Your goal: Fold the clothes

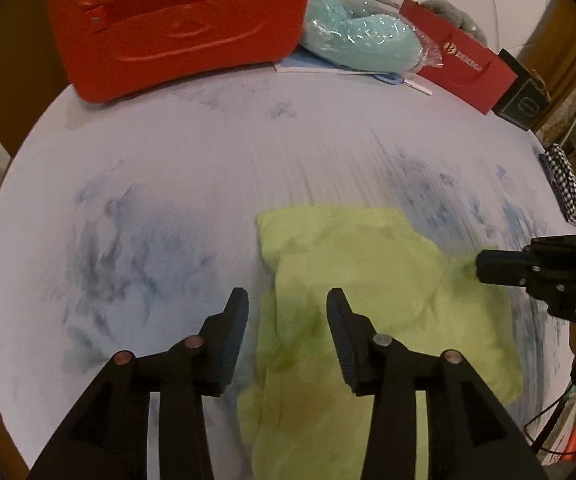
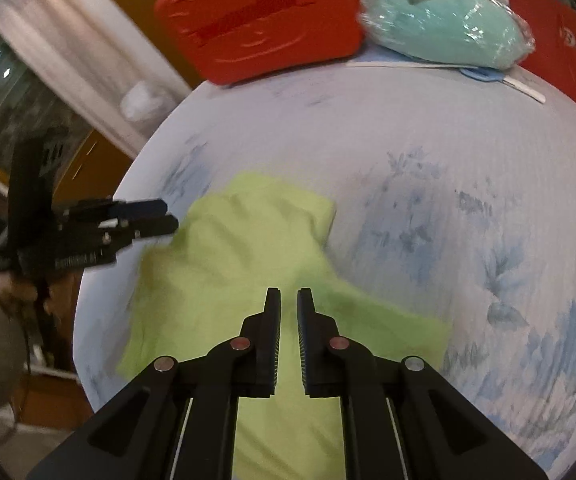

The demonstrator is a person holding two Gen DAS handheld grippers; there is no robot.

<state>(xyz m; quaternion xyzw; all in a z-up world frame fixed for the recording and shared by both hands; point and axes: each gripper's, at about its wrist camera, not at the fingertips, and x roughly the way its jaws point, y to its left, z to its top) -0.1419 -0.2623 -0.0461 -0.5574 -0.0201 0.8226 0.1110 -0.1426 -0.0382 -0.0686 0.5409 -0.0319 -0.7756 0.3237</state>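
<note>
Home interior, likely a bedroom or living room — work surface is a white spread with blue floral print (image 2: pixel 448 208), looks like bedding. Clutter along its far edge: red plastic case (image 1: pixel 180 20), plastic-wrapped teal bundle (image 1: pixel 360 40), red paper gift bag (image 1: pixel 464 68). Curtain and window (image 2: pixel 28 80) behind — wooden trim.

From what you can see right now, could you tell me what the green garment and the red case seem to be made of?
Green garment: looks like soft matte knit fabric, as it rumples and drapes. Red case: likely rigid moulded plastic with a slight sheen, given its embossed ridges and riveted strap handle.
</note>
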